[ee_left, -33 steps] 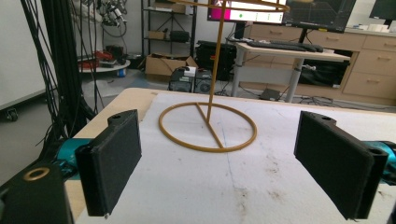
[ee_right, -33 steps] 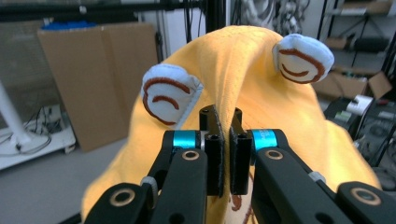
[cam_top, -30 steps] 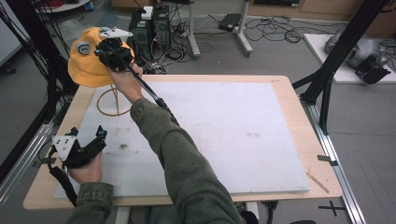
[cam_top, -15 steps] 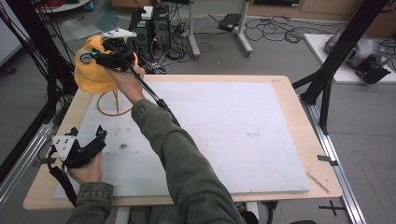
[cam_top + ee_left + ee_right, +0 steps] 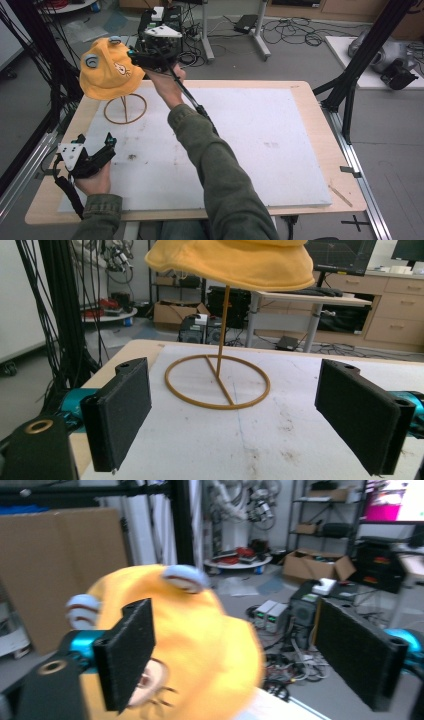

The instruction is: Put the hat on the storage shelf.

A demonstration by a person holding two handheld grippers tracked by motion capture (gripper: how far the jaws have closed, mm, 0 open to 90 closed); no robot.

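A yellow bucket hat (image 5: 107, 70) with small grey ears and a cartoon face sits on top of a thin brown wire stand (image 5: 125, 109) at the table's far left. My right gripper (image 5: 136, 56) is held up at the hat's right side, open, with the hat (image 5: 200, 645) just ahead of its left jaw and nothing pinched. My left gripper (image 5: 95, 141) rests low near the front left edge, open and empty. It faces the stand's ring base (image 5: 217, 385) and the hat's brim (image 5: 235, 262) above it.
A white mat (image 5: 250, 135) covers most of the wooden table (image 5: 305, 87). Black frame posts (image 5: 360, 65) stand at the left and right sides. Computers, cables and boxes (image 5: 165, 20) lie on the floor beyond the far edge.
My right gripper has pulled back to the right, from over the hat's crown to beside it. The hat has shifted slightly right on the stand. My left gripper has stayed put.
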